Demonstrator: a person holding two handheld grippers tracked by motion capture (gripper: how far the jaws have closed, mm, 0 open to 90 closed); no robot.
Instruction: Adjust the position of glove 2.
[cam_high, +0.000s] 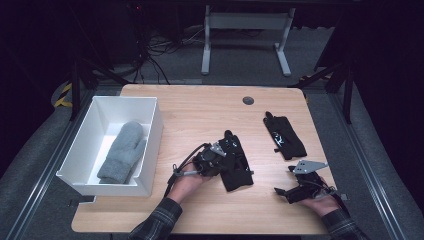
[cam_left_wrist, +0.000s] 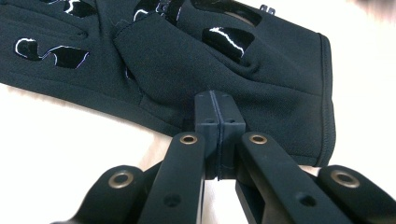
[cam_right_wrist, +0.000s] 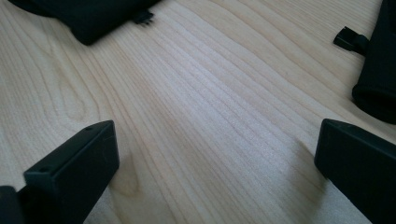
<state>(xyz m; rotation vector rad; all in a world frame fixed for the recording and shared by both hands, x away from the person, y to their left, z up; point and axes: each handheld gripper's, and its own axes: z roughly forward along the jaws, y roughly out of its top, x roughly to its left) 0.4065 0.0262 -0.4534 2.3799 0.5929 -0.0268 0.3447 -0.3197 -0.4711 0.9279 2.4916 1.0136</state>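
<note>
Left gripper (cam_left_wrist: 217, 122) pinched tight on cuff-side edge of black glove (cam_high: 235, 162), mid-table (cam_high: 200, 115). Right gripper (cam_high: 283, 192) spread wide, nothing between, low over bare wood nr front-right edge. Second black glove (cam_high: 285, 136) lying apart, further back-right. Grey mitten (cam_high: 121, 152) inside white bin (cam_high: 152, 127), left.

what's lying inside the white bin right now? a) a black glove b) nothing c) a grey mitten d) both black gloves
c: in the high view a grey mitten lies in the white bin, while both black gloves are out on the table: the near glove by the left gripper and the far glove farther back.
</note>
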